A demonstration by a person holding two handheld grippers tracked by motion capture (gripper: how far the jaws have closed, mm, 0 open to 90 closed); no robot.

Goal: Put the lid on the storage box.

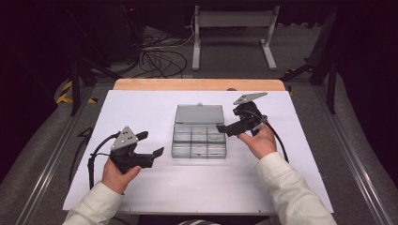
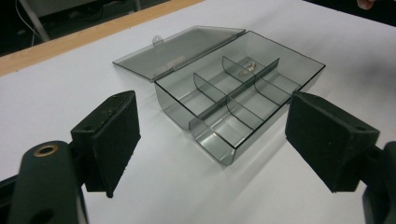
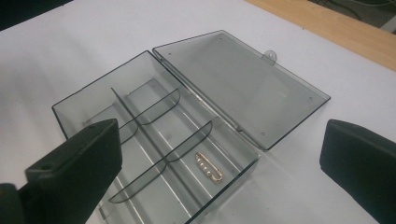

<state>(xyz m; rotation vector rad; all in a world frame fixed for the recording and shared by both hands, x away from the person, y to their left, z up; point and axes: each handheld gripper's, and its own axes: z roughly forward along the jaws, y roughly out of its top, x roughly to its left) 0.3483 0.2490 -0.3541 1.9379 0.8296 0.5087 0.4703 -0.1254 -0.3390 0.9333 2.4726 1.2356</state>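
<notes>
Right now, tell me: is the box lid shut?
No, the lid lies folded back flat on the table behind the open box.

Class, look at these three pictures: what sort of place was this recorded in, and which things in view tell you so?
Probably a lab or studio set up for recording handling tasks. A white table stands among dark stands and loose floor cables, and a person holds a camera-bearing left gripper and right gripper beside an open clear compartment box.
</notes>
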